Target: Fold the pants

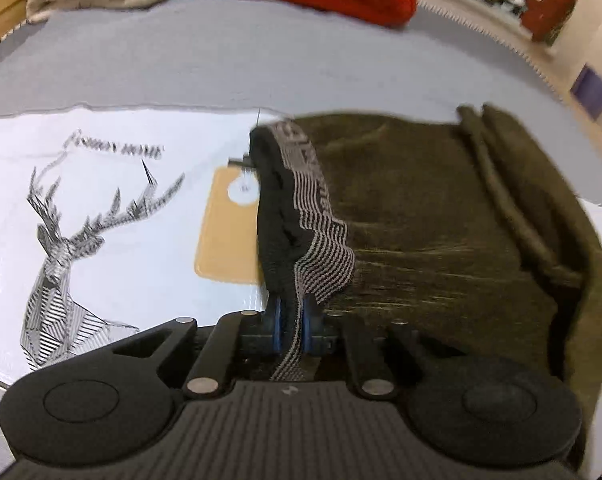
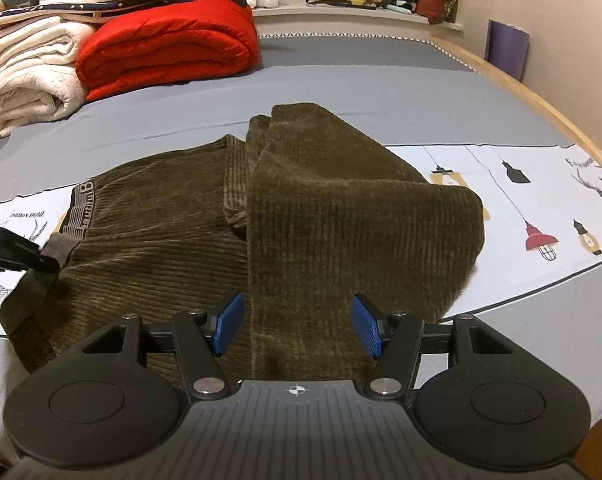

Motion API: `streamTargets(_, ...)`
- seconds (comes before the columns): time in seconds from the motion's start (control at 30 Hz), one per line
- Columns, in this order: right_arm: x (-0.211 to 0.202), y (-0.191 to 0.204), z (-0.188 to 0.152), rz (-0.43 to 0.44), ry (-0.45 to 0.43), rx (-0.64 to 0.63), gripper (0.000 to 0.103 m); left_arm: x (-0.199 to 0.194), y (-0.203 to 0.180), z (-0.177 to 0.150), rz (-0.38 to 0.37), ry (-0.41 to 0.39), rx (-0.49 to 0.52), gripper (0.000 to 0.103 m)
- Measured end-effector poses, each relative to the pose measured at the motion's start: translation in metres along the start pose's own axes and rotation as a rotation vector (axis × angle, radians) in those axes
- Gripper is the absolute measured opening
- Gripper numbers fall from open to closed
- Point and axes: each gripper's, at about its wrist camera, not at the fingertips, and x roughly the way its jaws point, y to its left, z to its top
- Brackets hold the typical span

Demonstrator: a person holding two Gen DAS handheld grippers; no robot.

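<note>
At nine o'clock, the left gripper [image 1: 291, 320] is clamped on the striped grey elastic waistband [image 1: 313, 216] of the olive-green corduroy pants [image 2: 173, 240], spread across the grey bedsheet [image 2: 341, 76]. At six o'clock, the right gripper [image 2: 297, 330] has its blue pads [image 2: 229, 322] apart, straddling a folded-over pant leg [image 2: 353, 220].
</note>
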Motion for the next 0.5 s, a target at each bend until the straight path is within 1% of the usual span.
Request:
streamTargets(0.07,0.001,0.006,-0.001,-0.004,0.000,0.001,0.062,-0.010,0.006,-0.002,-0.004,-0.012,0.000,0.010)
streamTargets(0.17,0.004,0.016,-0.003,-0.005,0.002,-0.013,0.061,-0.023,0.024,-0.009,-0.008,-0.001,-0.024,0.010)
streamTargets(0.27,0.008,0.028,-0.007,-0.003,0.009,-0.041,0.061,-0.036,0.047,-0.015,0.012,0.009,-0.042,0.010)
streamTargets(0.37,0.012,0.037,-0.009,-0.008,0.016,-0.070,0.061,-0.041,0.069,-0.020,0.029,0.042,-0.049,0.011)
streamTargets(0.43,0.014,0.042,-0.010,-0.009,0.021,-0.087,0.061,-0.042,0.078,-0.022,0.016,0.078,-0.051,0.011)
streamTargets(0.5,0.016,0.045,-0.009,-0.008,0.020,-0.098,0.061,-0.049,0.081,-0.025,0.027,0.078,-0.032,0.011)
